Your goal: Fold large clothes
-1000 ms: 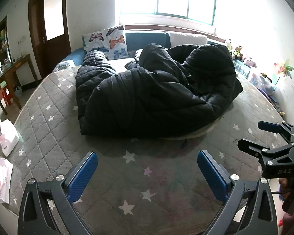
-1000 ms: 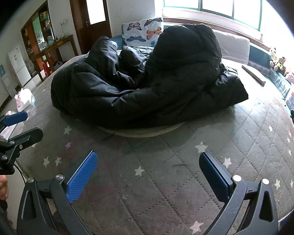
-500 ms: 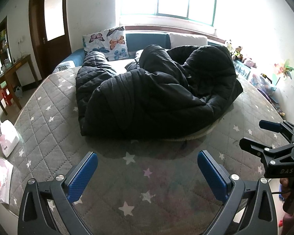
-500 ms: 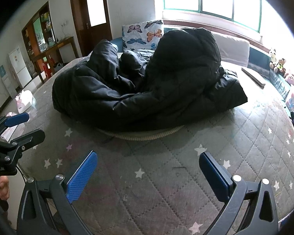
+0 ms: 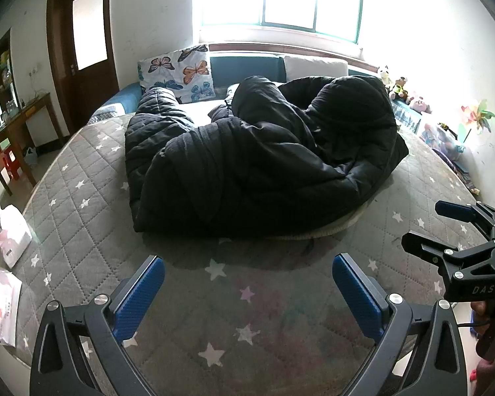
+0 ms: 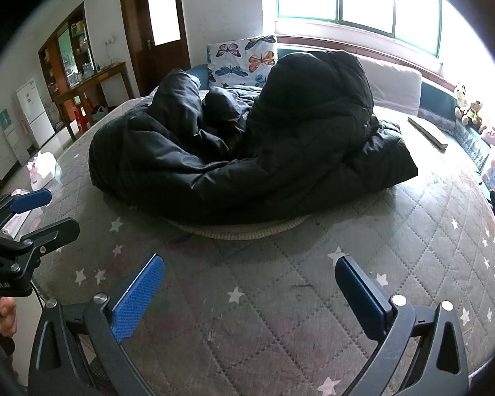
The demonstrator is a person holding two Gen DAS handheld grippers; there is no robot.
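Black coat (image 5: 257, 161): crumpled in a heap mid-bed (image 5: 82, 217)
Left tool (image 5: 247, 292): spread wide, holding nothing, short of the coat
Right tool (image 6: 249, 292): likewise wide, empty

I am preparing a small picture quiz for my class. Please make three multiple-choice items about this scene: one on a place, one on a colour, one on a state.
1. Where does the black coat lie?
A. on the floor
B. on the grey bed cover
C. on a chair

2. What colour are the pads on the left gripper fingers?
A. blue
B. red
C. yellow

3. In what state is the right gripper?
A. shut on the coat
B. shut on nothing
C. open and holding nothing

Answers:
1. B: the coat sits bunched in a heap in the middle of the starred cover, in front of the butterfly pillow.
2. A: both pads show blue in the left wrist view.
3. C: its fingers stand wide apart over bare cover, short of the coat.
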